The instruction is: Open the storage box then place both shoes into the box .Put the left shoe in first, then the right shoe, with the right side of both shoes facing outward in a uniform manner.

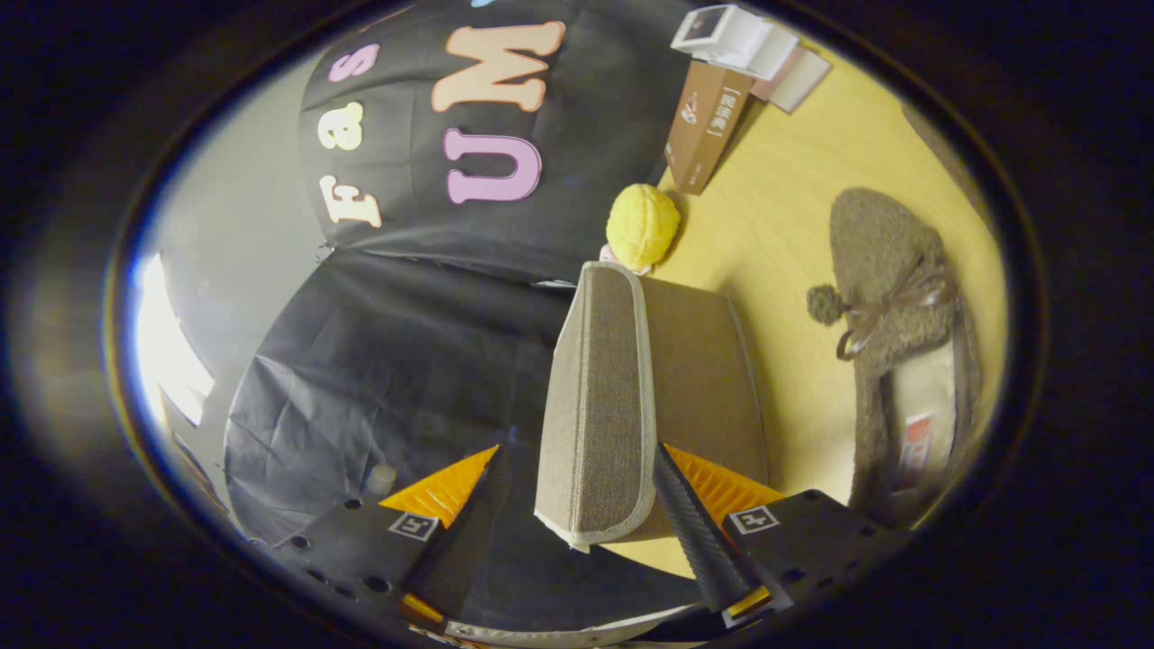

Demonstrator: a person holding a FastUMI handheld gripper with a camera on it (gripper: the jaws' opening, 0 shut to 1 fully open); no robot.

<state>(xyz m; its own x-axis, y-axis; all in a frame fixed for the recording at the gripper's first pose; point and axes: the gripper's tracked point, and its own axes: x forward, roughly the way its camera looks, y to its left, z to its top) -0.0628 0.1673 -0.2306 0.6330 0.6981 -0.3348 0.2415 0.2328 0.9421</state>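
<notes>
The storage box [703, 379] is a brown fabric box on the yellow table [793, 216]. Its lid [595, 406], with a pale trimmed edge, is lifted away from the box and stands between the fingers of my gripper [579, 448]. One finger [690, 514] lies against the lid's box side. The other finger [469, 514] stands a little apart from the lid's outer face, so the gripper is open around the lid. One fuzzy brown shoe [902, 342] with a bow and a pom-pom lies on the table beside the box, beyond the fingers.
A yellow ribbed ball [643, 225] sits just past the box's far end. Farther off, a brown carton [708, 126] stands beside white boxes [735, 36]. The black cloth wall [406, 361] hangs close behind the lid.
</notes>
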